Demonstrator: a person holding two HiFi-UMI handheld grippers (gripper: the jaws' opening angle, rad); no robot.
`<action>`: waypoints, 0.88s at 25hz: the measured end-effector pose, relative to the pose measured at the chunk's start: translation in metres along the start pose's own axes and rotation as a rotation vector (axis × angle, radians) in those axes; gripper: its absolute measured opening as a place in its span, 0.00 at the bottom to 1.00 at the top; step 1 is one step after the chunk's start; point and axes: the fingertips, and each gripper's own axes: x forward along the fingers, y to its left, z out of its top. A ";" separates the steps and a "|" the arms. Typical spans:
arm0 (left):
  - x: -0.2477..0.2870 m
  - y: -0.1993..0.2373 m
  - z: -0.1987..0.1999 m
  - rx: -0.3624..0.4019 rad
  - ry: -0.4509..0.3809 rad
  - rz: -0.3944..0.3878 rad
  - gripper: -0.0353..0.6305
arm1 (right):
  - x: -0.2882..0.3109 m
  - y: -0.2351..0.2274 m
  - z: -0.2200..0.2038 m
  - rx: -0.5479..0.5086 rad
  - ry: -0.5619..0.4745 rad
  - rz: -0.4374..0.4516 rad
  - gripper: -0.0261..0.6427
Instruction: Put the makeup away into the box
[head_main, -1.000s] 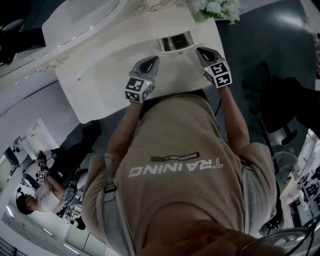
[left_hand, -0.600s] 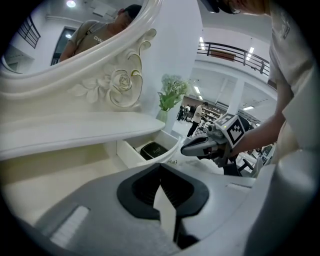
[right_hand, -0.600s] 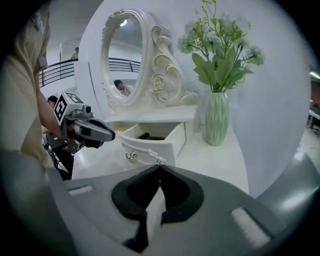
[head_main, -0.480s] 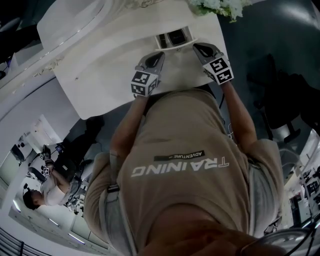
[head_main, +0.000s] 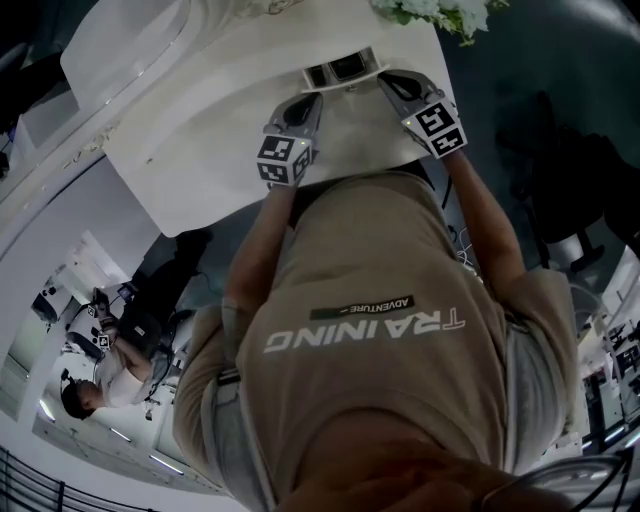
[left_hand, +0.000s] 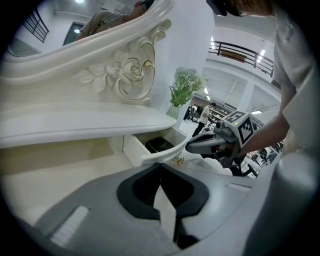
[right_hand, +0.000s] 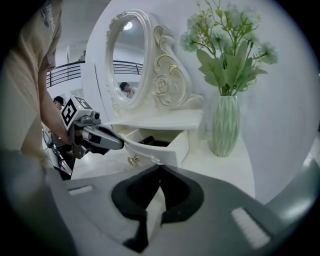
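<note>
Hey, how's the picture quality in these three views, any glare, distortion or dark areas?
Head view: dim overall, only the white vanity top bright. Left gripper view: heavy fisheye, black corners, drawer evenly lit. Right gripper view: same fisheye, a light glares in the mirror, vase sharp.

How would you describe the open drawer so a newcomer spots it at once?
Start at the white dressing table with the oval mirror. Under the shelf below it, left of the green vase in the right gripper view, sits a white drawer. It alone stands open, dark items inside, a gold knob on its front.
</note>
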 end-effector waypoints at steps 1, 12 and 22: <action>0.001 0.002 0.001 -0.003 -0.001 0.001 0.06 | 0.002 -0.001 0.001 -0.008 0.001 0.005 0.04; 0.017 0.023 0.020 -0.039 -0.032 0.029 0.06 | 0.023 -0.026 0.019 -0.036 -0.013 0.013 0.04; 0.026 0.042 0.037 -0.044 -0.062 0.072 0.06 | 0.051 -0.014 0.038 -0.112 -0.008 0.082 0.04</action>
